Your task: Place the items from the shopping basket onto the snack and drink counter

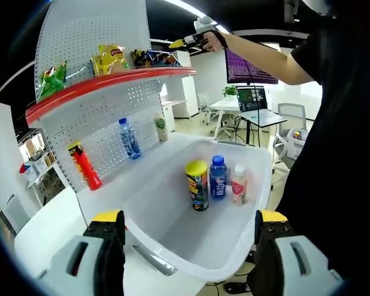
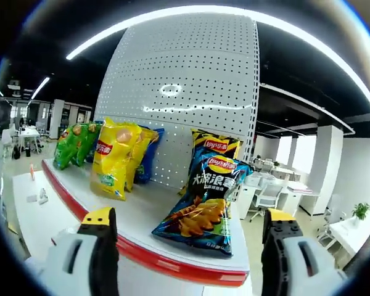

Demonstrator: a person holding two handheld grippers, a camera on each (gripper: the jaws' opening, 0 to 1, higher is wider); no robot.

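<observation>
Left hand-held gripper: I had its jaws spread wide, released, holding nothing, poised over the near rim of the white basket.

Right hand-held gripper: jaws likewise wide apart and empty, facing the top shelf; in the left gripper view it was raised high by the person's hand beside that shelf.

Basket contents: yellow-lidded can, blue bottle, small pink bottle, all upright, close together.

Bench: white; basket rested on it.

Lower shelf: red can, water bottle, green-labelled bottle.

Top shelf, red-edged, against white pegboard: blue chip bag nearest, yellow bag, green bags.

Room: office with desks, a monitor, ceiling strip lights.
</observation>
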